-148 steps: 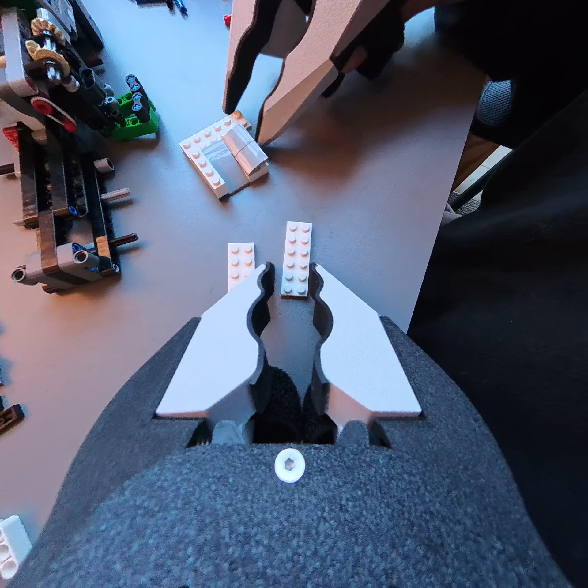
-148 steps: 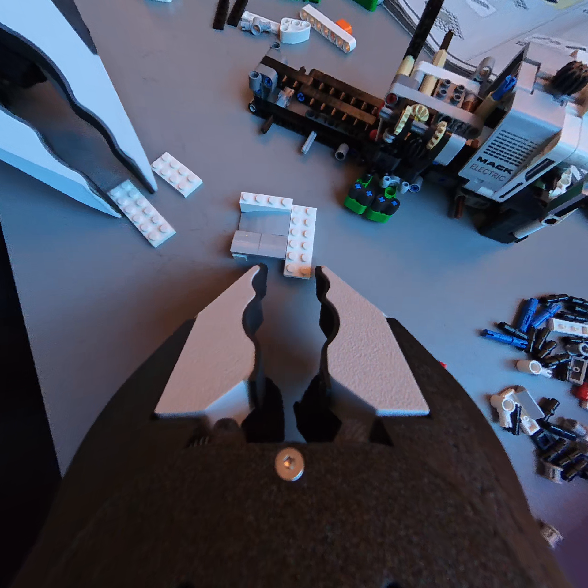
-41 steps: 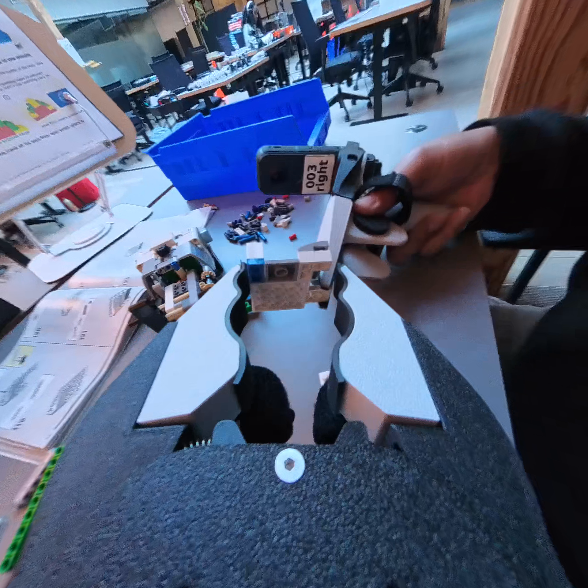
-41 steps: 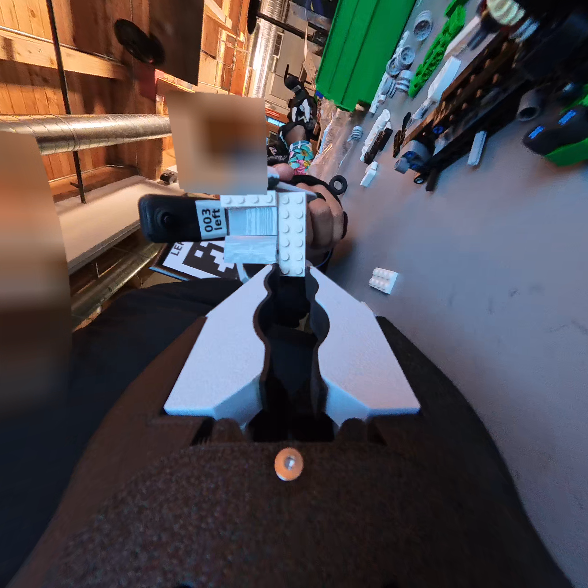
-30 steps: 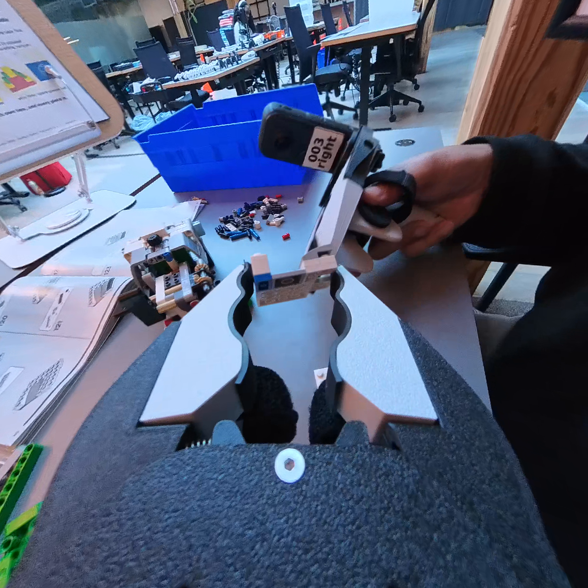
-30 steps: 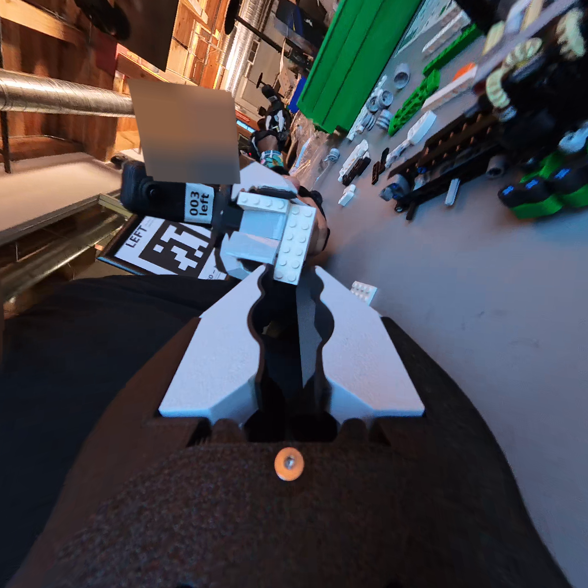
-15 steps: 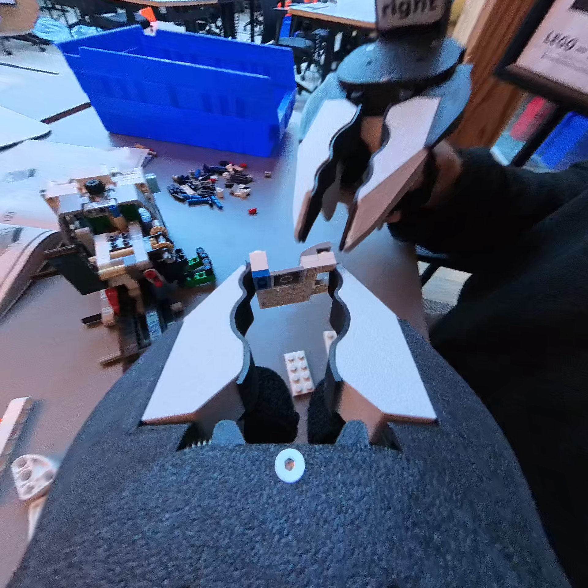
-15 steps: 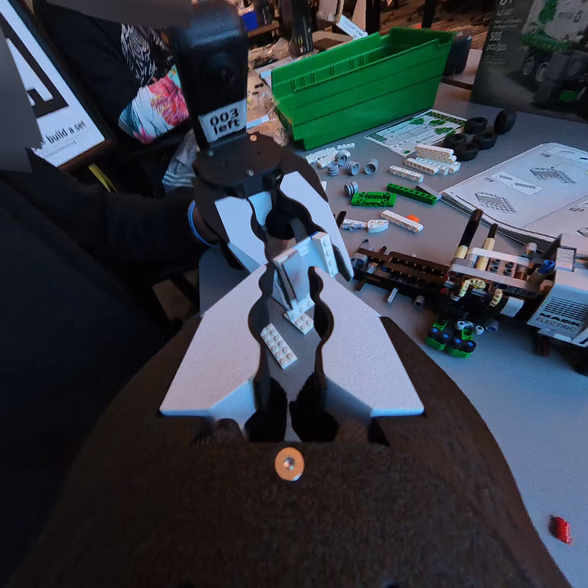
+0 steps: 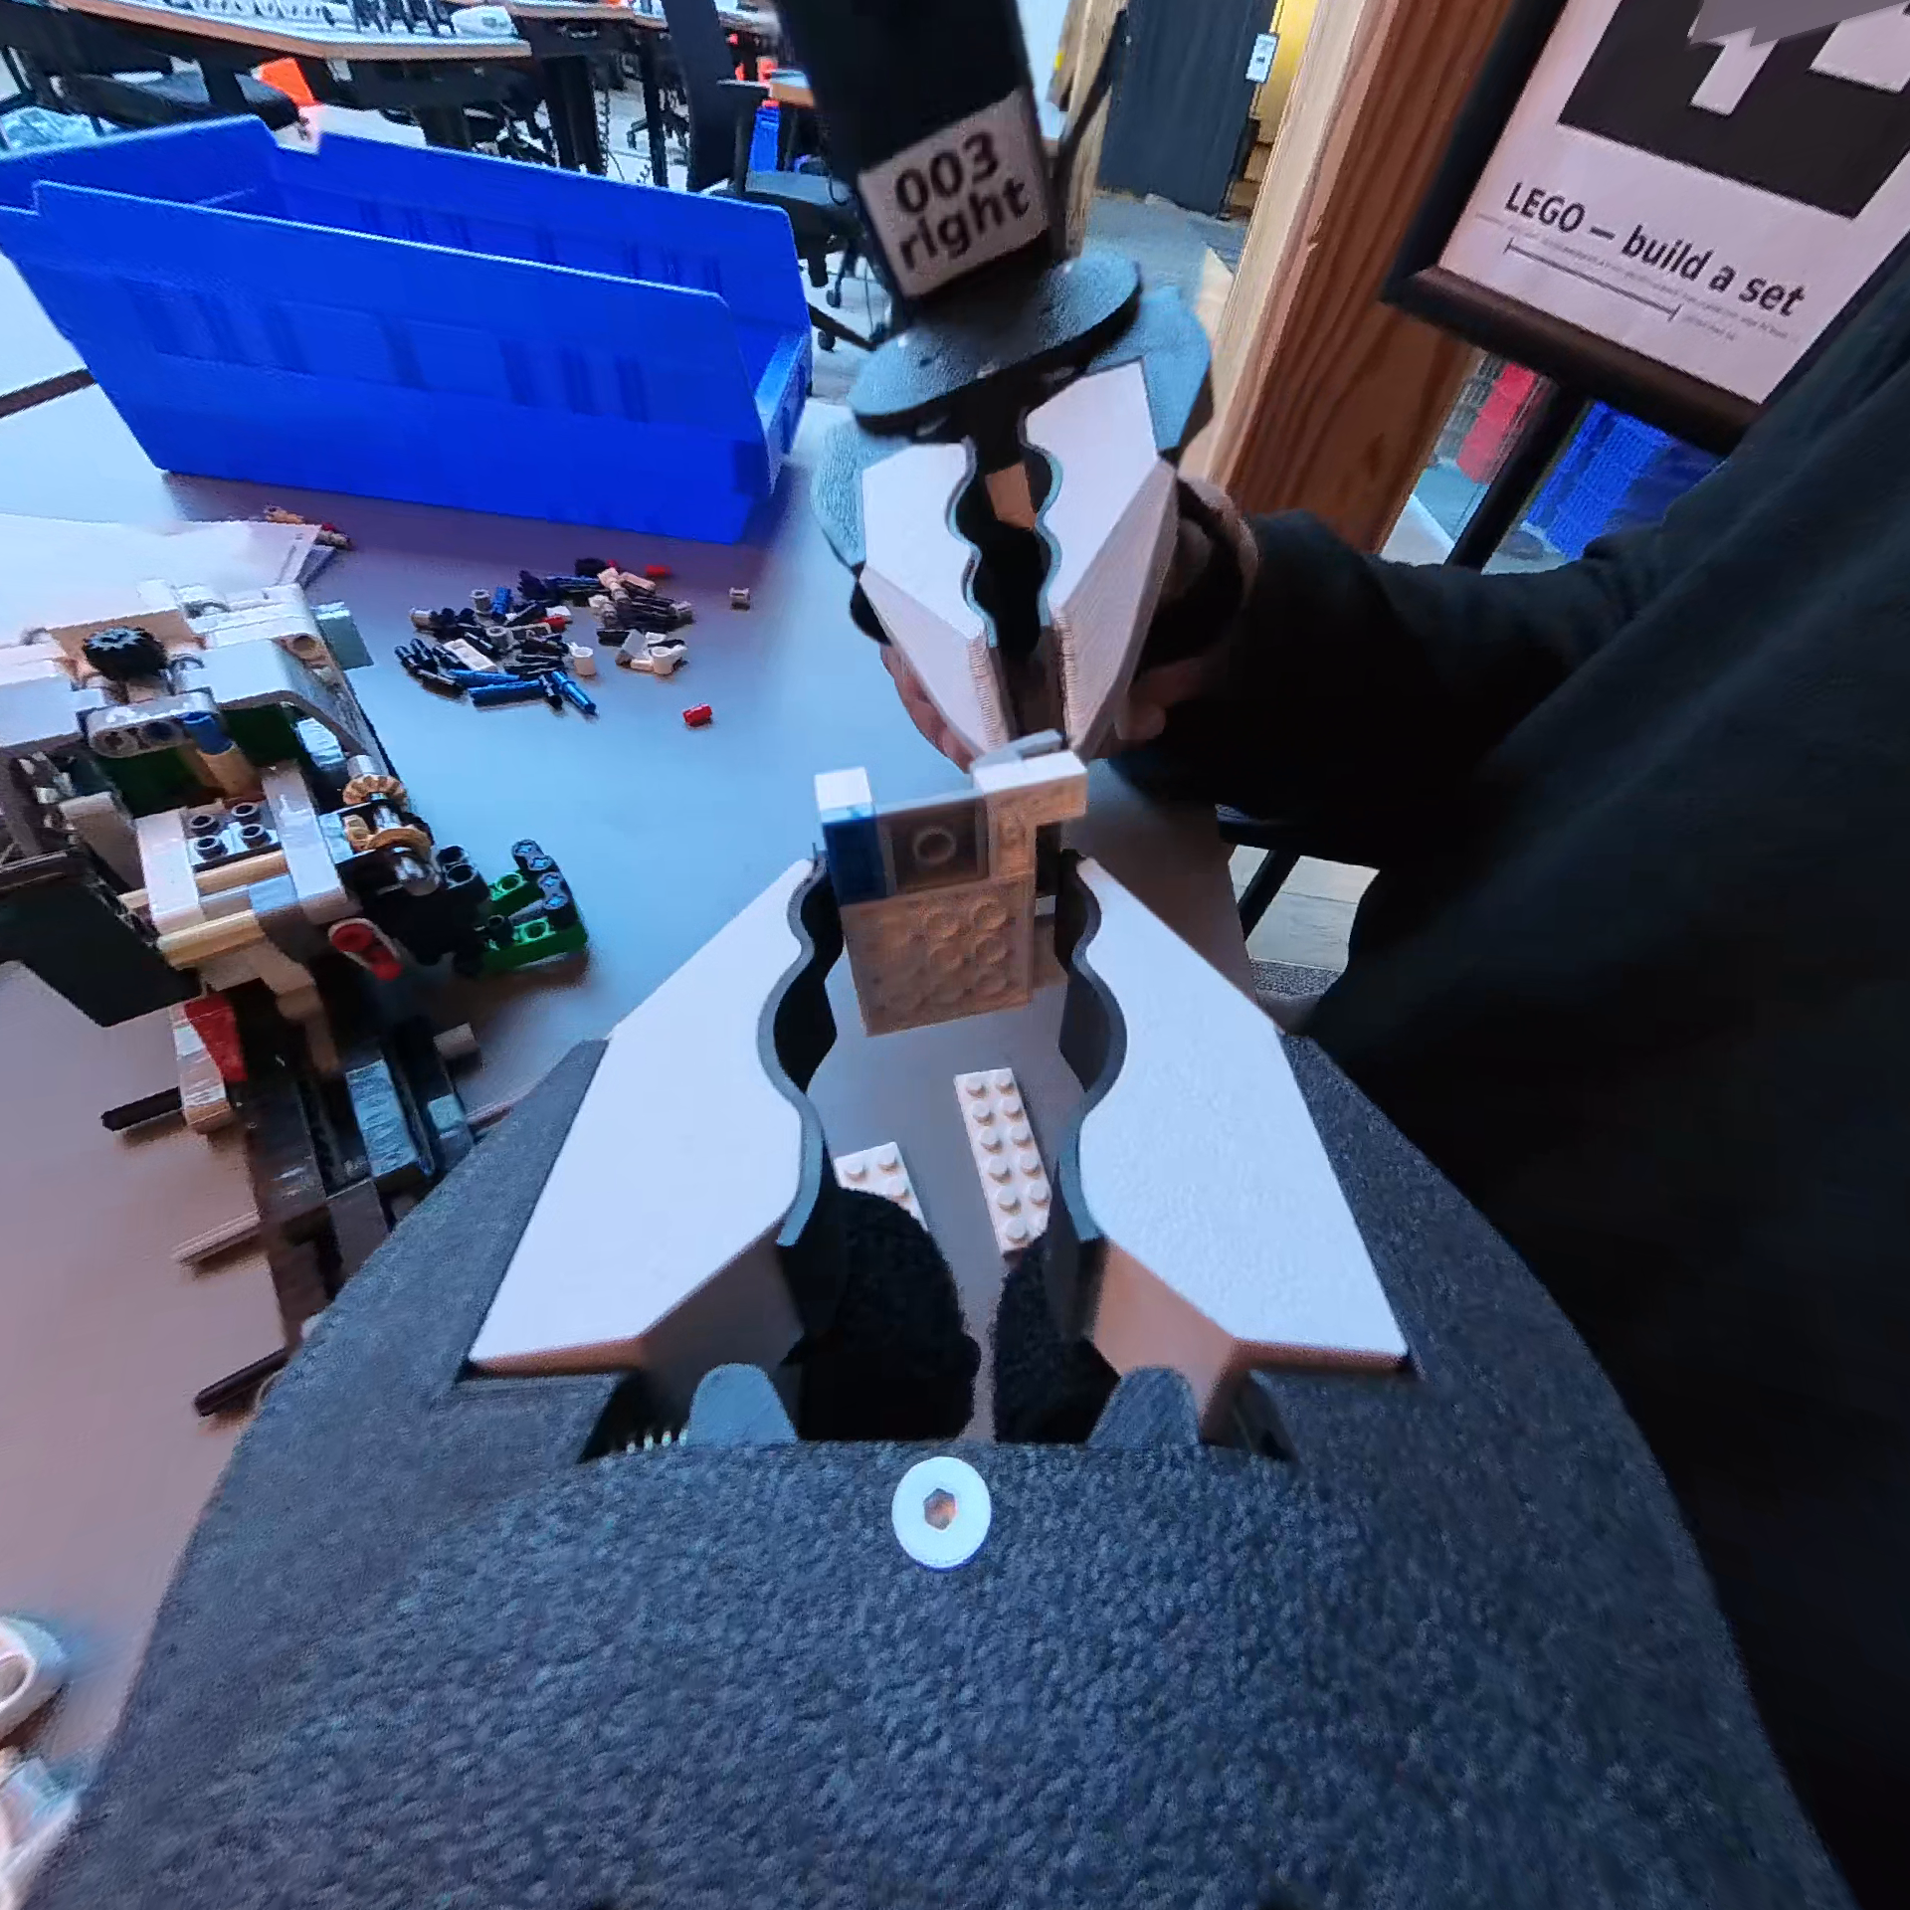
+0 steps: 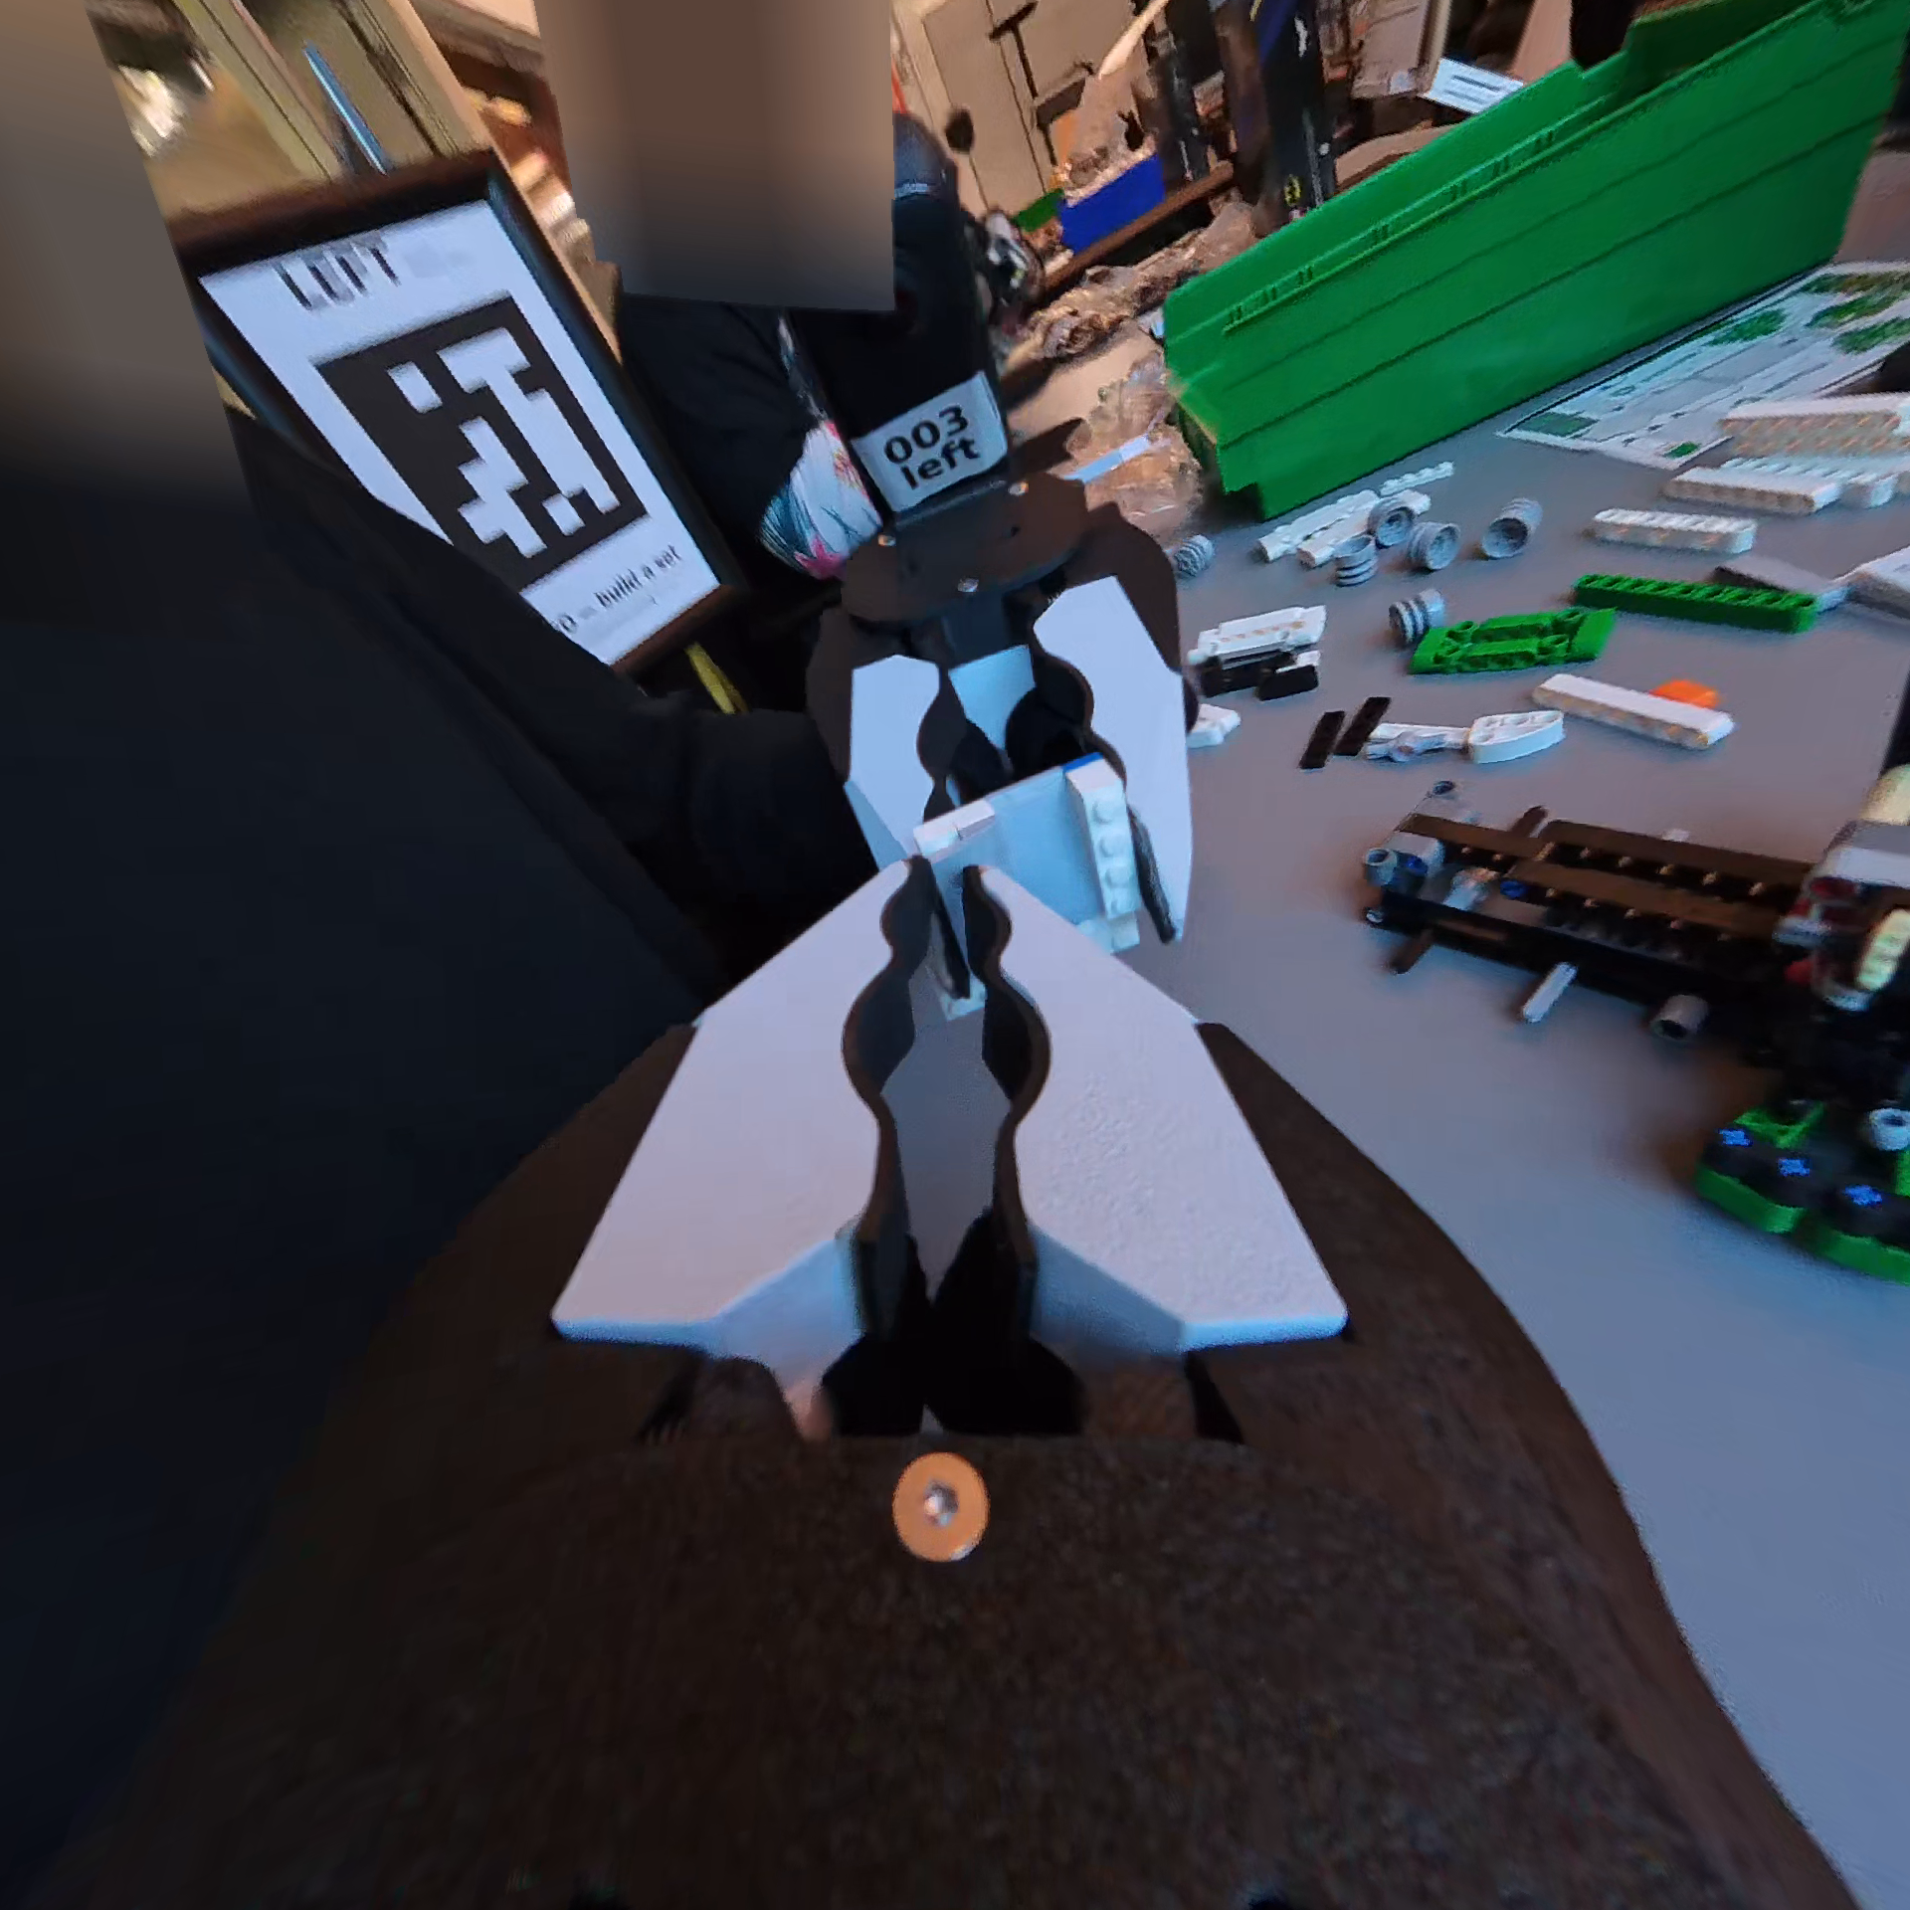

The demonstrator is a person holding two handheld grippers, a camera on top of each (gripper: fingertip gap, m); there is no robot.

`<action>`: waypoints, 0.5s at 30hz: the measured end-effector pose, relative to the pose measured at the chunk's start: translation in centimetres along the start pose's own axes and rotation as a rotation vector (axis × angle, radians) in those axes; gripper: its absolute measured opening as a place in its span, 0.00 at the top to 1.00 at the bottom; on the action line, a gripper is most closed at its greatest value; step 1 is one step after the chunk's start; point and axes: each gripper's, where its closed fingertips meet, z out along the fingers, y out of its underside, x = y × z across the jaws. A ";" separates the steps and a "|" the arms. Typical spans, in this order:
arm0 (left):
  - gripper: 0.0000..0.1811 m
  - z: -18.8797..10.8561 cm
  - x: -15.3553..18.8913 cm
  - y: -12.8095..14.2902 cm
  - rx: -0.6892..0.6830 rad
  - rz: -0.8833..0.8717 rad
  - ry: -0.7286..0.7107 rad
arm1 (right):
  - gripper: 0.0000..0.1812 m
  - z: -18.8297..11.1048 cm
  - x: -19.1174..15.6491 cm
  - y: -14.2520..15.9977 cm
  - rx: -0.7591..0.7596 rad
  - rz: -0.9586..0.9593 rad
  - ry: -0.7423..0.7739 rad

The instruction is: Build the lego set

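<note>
A small white and grey plate assembly (image 9: 935, 910) with a blue piece is held up in the air, its underside toward the left wrist camera. My left gripper (image 9: 941, 899) is shut on its two sides. My right gripper (image 9: 1023, 744) comes down from above and is shut on the assembly's upper right corner. In the right wrist view the right gripper (image 10: 941, 879) pinches the near edge of the assembly (image 10: 1044, 858), with the left gripper (image 10: 1034, 796) behind it. Two loose white plates (image 9: 1003, 1147) (image 9: 879, 1168) lie on the grey table below.
The part-built truck model (image 9: 227, 858) (image 10: 1654, 910) stands on the table, with green pieces (image 9: 527, 910) beside it. A pile of small pins (image 9: 537, 641) and a blue bin (image 9: 413, 341) lie beyond. A green bin (image 10: 1499, 258), loose beams and a booklet (image 10: 1705, 382) are at the far side. The grippers are tip to tip, or close to it.
The assembly was lifted off the table and passed from the right gripper to the left. In the last half second the right gripper came down from above and closed on its upper corner.
</note>
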 end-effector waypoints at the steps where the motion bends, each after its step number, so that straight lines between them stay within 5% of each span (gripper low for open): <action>1: 0.78 -0.1 0.0 -0.1 0.004 -0.001 0.001 | 0.98 -0.1 0.0 -0.1 0.016 0.027 -0.022; 5: 0.78 0.1 -0.8 0.2 -0.008 -0.016 -0.034 | 1.00 0.1 0.3 -0.1 0.057 0.060 -0.027; 15: 0.78 0.2 -3.7 1.9 -0.078 -0.073 -0.204 | 0.99 -0.2 3.3 0.0 0.037 -0.110 0.330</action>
